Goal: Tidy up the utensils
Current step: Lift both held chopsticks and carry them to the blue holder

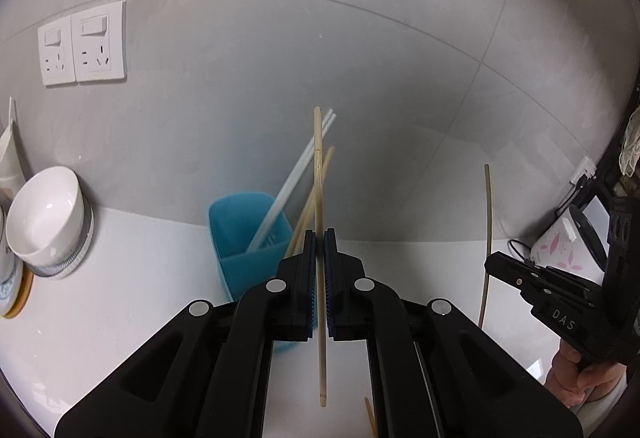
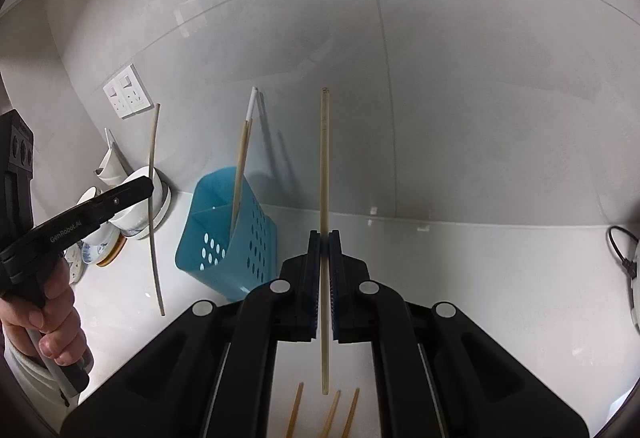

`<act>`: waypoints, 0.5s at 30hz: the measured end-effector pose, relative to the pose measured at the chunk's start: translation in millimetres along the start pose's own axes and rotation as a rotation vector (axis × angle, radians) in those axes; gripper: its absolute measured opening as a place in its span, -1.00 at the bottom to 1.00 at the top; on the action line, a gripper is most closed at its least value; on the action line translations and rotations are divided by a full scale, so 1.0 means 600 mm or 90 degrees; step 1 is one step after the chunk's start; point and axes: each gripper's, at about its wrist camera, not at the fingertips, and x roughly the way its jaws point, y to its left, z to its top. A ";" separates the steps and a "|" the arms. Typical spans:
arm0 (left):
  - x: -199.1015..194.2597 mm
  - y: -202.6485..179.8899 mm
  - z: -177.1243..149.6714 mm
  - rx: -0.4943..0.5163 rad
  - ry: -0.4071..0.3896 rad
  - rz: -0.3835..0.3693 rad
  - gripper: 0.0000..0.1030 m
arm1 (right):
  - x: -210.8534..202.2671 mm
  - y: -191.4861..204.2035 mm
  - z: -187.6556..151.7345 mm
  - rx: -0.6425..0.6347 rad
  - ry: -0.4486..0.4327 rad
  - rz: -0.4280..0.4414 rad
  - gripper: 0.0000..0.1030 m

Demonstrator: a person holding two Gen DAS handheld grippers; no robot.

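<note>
1. The blue perforated plastic utensil holder stands left of centre in the right wrist view, by the wall. It already holds two white plastic chopsticks and some pale wooden chopsticks.
2. The left gripper has its jaws closed on one long light wooden chopstick, upright, lifted off the counter.
3. The right gripper is closed on another long wooden chopstick.
4. Three brown wooden chopsticks lie at the bottom edge, not yet put away.
5. I judge the task about half done.

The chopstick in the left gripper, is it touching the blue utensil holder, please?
Apart. In the right wrist view, the chopstick clamped in the left gripper hangs clear of the blue holder, with bare counter between them.
</note>
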 end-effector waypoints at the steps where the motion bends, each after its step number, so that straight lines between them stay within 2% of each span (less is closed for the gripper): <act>1: 0.006 0.002 0.002 0.001 -0.002 -0.001 -0.94 | 0.005 0.001 0.004 0.001 -0.002 -0.001 -0.94; 15: 0.067 0.031 -0.019 0.017 -0.069 -0.019 -0.94 | 0.051 0.010 0.009 0.014 0.009 0.019 -0.94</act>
